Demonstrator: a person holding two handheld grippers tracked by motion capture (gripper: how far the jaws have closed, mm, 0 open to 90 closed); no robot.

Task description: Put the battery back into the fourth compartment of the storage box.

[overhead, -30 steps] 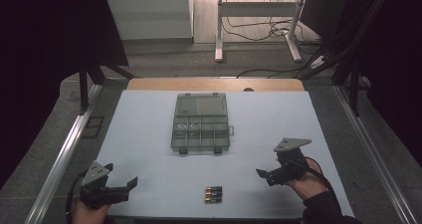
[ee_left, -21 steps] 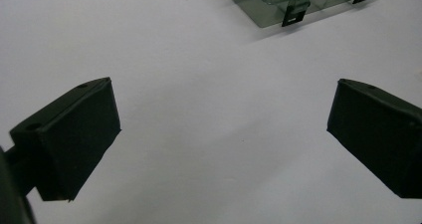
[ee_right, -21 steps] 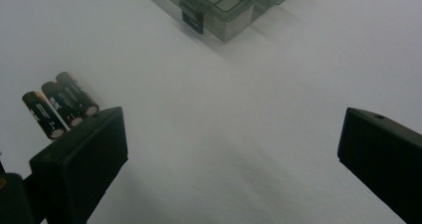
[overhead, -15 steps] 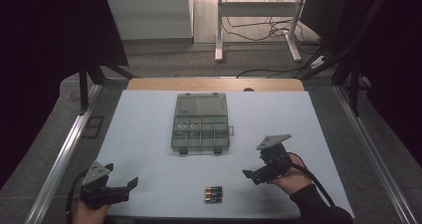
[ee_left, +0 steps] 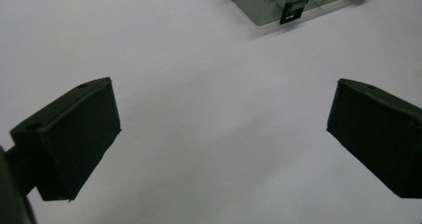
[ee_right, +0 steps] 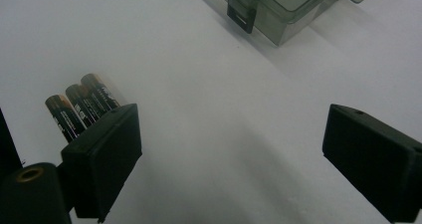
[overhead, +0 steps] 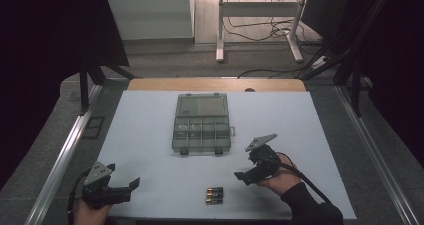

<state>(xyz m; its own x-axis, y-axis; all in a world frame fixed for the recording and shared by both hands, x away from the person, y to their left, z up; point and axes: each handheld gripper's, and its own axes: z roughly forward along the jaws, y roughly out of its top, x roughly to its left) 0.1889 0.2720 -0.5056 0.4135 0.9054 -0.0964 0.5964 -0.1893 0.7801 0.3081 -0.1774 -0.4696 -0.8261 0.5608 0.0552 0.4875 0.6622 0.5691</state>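
Batteries (overhead: 215, 195): 3 on white table (overhead: 150, 135), dark room; right gripper (overhead: 245, 176) just beside, jaws wide, just closing slightly, nothing between.

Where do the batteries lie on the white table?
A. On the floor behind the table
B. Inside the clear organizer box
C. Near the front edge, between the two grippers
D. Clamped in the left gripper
C: the batteries lie side by side on the table, in front of the organizer box, between the left gripper and the right gripper.

A lab or test room: beyond the tongs, a white worktable (overhead: 150, 135) with metal side rails (overhead: 57, 160), dark curtains (overhead: 45, 60), and loose floor cables (overhead: 260, 32).
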